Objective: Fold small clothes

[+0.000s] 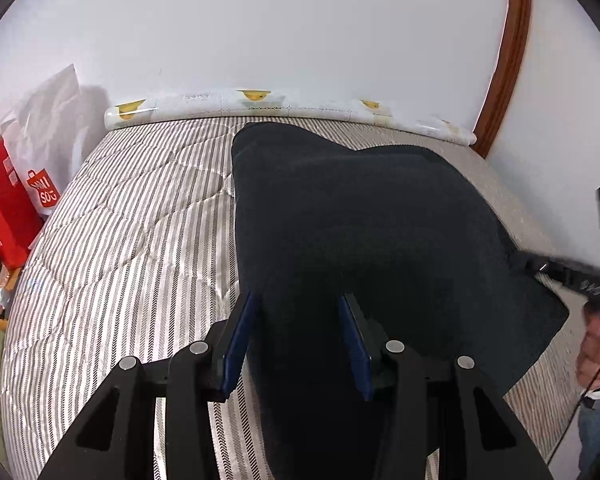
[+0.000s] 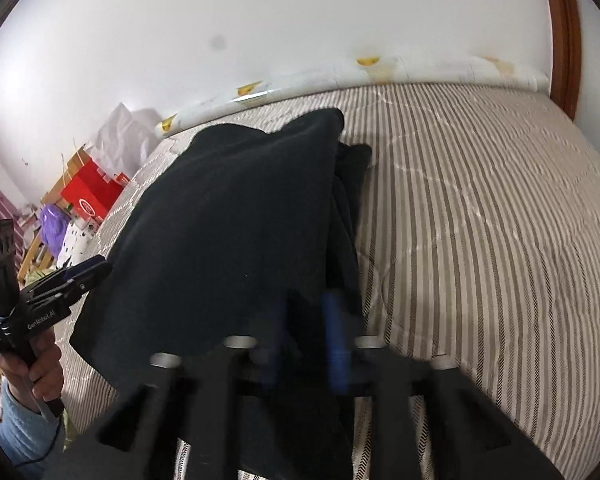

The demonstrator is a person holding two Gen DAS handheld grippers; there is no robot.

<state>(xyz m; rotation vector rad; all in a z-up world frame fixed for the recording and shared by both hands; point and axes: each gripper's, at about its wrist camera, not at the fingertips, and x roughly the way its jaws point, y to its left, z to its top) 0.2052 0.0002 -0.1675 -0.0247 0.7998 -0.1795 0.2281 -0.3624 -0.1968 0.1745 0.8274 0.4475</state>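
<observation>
A dark navy garment lies spread on the striped bed cover. My left gripper hangs over the garment's left part, its blue pads well apart, with cloth showing in the gap and running on under it. In the right wrist view that gripper sits at the garment's left edge. My right gripper is blurred, its blue fingers close together with dark cloth between them at the garment's near right edge. From the left wrist view it looks narrow and meets the cloth's right border.
A rolled patterned mat lies along the white wall at the bed's far edge. Red and white shopping bags stand left of the bed. A wooden door frame rises at the right. Bare striped cover stretches right of the garment.
</observation>
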